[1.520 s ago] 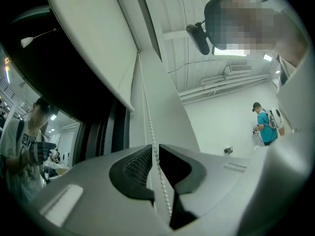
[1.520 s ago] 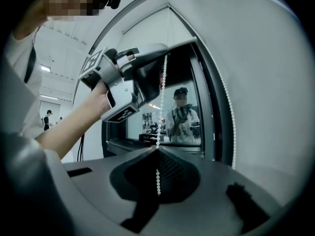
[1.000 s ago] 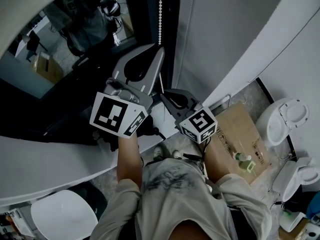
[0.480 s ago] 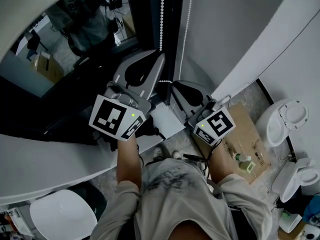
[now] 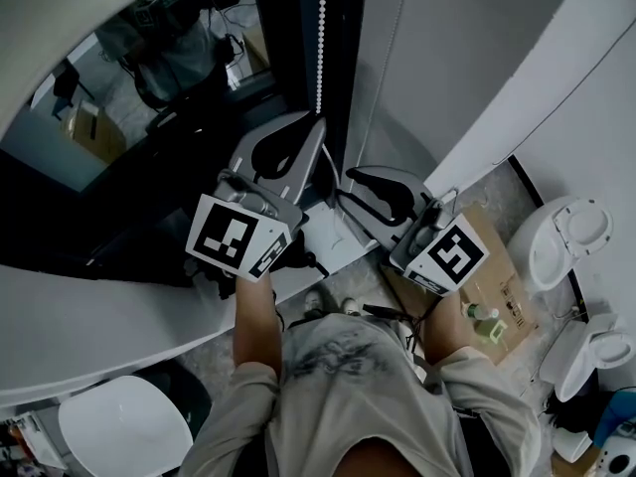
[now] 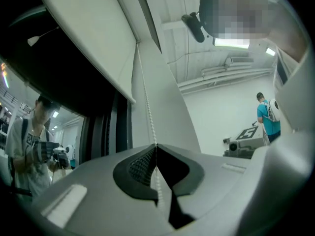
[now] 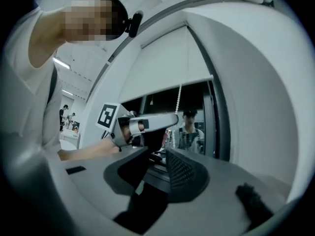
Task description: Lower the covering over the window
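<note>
A white bead chain (image 5: 320,38) hangs beside the dark window (image 5: 119,68). My left gripper (image 5: 320,119) is shut on it, and the beads (image 6: 145,95) run straight up from its closed jaws (image 6: 156,145). The white roller blind (image 6: 93,38) covers the upper part of the glass, its bottom edge well above the jaws. To the right and a little lower, my right gripper (image 5: 345,180) stands open with nothing between its pads. In its own view the right gripper (image 7: 157,152) looks at the left gripper (image 7: 147,124), the chain (image 7: 178,100) and the blind (image 7: 167,68).
A white sill (image 5: 89,316) runs under the window, and a white wall (image 5: 467,48) stands to the right. On the floor lie a cardboard box (image 5: 477,246) with a green bottle (image 5: 484,314) and white seats (image 5: 561,237). A person in teal (image 6: 268,114) stands far off.
The right gripper has moved away from under the left gripper, up and to the right. The left gripper has sunk slightly, still shut on the chain.
</note>
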